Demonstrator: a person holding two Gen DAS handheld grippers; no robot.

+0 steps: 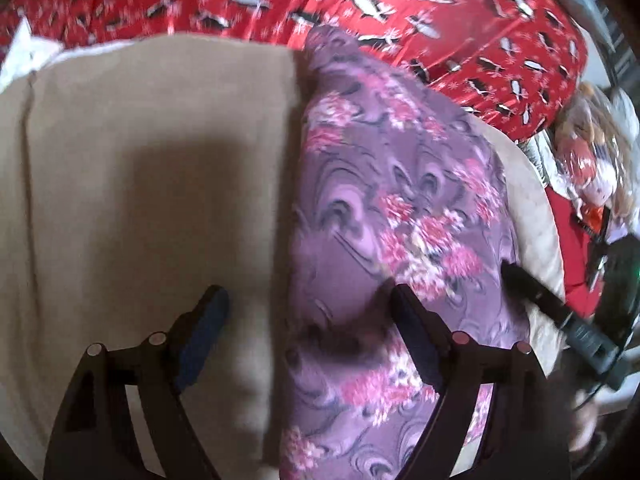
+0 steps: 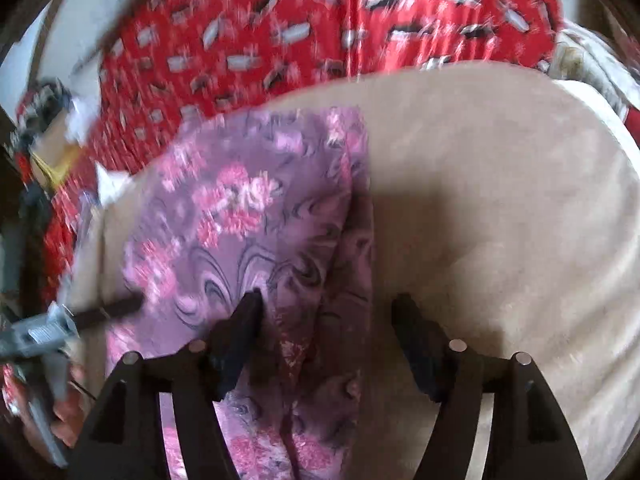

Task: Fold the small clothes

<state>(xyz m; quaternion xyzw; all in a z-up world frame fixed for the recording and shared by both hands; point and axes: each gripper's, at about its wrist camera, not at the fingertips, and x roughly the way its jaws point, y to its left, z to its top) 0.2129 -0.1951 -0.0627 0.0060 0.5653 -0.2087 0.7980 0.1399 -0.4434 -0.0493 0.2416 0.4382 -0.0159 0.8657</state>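
Note:
A purple cloth with pink flowers (image 1: 400, 208) lies folded into a long strip on a beige cushion (image 1: 152, 152). My left gripper (image 1: 308, 300) is open and empty above the strip's near left edge, one finger over the cushion, the other over the cloth. In the right wrist view the same cloth (image 2: 248, 220) lies on the beige cushion (image 2: 500, 200). My right gripper (image 2: 332, 308) is open and empty, straddling the strip's right edge. Each gripper shows in the other's view: the right one (image 1: 560, 312) at the cloth's right side, the left one (image 2: 80, 316) at its left side.
A red sheet with black and white marks (image 1: 400, 8) covers the bed behind the cushion, also in the right wrist view (image 2: 280, 32). A pile of bagged items (image 1: 592, 152) sits at the far right. Both views are motion-blurred.

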